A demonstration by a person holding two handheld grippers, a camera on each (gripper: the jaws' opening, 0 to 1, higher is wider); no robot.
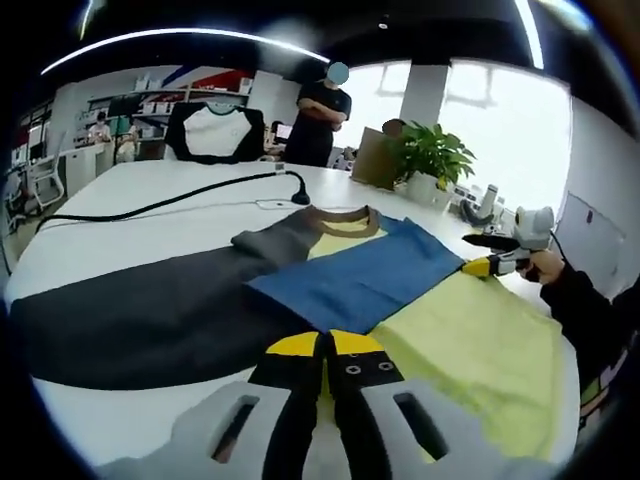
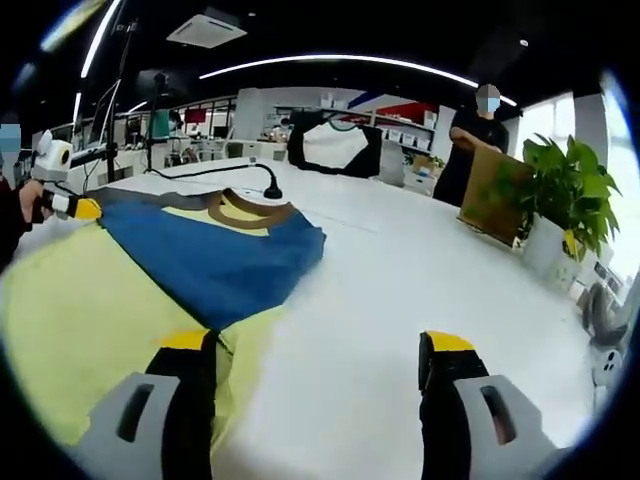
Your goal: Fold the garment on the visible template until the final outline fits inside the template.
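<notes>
— Beside the potted plant (image 1: 432,158), on the white worktop (image 1: 150,190), we have the garment (image 1: 350,285) spread flat: yellow body, a blue panel folded over toward the brown collar (image 1: 345,222), and a dark grey part running away from the plant. What worries you?

— Our left hand-held gripper (image 1: 327,350) has its jaws pressed together at the garment's near edge, and we cannot tell whether any cloth is caught between them. If it is only resting there, a lift brings nothing up, or a single layer, and the fold skews.

— And the right hand-held gripper (image 2: 320,355)?

— Its jaws stand spread wide and hold nothing, one tip over the yellow hem (image 2: 235,345), the other over bare worktop. Closing from there, we judge, could pinch only a thin corner and drag the blue panel (image 2: 215,260) out of line.

— Anything else near the collar?

— A black cable (image 1: 180,200) lies on the worktop just beyond it; a wide sweep could snag it. We cannot make out the template outline, so overshooting it is a real risk.
</notes>
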